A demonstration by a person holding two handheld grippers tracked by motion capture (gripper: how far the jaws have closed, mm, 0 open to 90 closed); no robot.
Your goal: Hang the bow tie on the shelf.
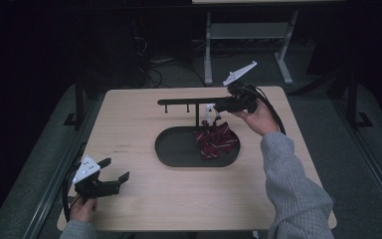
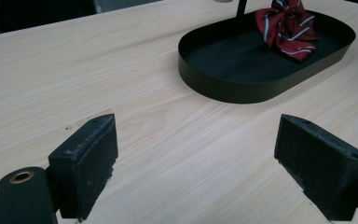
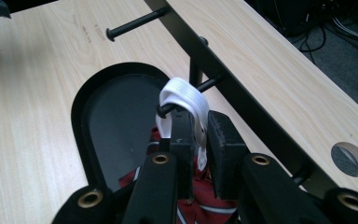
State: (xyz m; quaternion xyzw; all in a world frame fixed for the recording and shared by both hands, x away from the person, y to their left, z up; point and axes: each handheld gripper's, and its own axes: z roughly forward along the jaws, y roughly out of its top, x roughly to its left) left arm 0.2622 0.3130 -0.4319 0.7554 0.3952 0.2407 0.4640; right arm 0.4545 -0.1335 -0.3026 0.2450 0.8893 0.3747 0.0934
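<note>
A black oval tray [image 1: 169, 149] carries a stand whose horizontal bar [image 1: 189, 101] has pegs sticking out. A red striped bow tie [image 1: 215, 141] hangs down into the tray, its white strap [image 3: 184, 95] looped over one peg [image 3: 163, 111]. My right gripper [image 3: 200, 126] is at that peg, jaws a narrow gap apart, with the strap running down between the pads and not squeezed. The left gripper [image 1: 115, 169] rests low over the table's near left corner. It is open wide with nothing between its pads [image 2: 91, 158], and it faces the tray [image 2: 223, 88] and bow tie [image 2: 286, 28].
A second free peg [image 3: 135, 23] juts from the bar farther along. The wooden table has a round cable hole [image 3: 349, 158] near its far edge. Another table's frame [image 1: 248, 30] and floor cables stand beyond. Bare tabletop lies between the left gripper and the tray.
</note>
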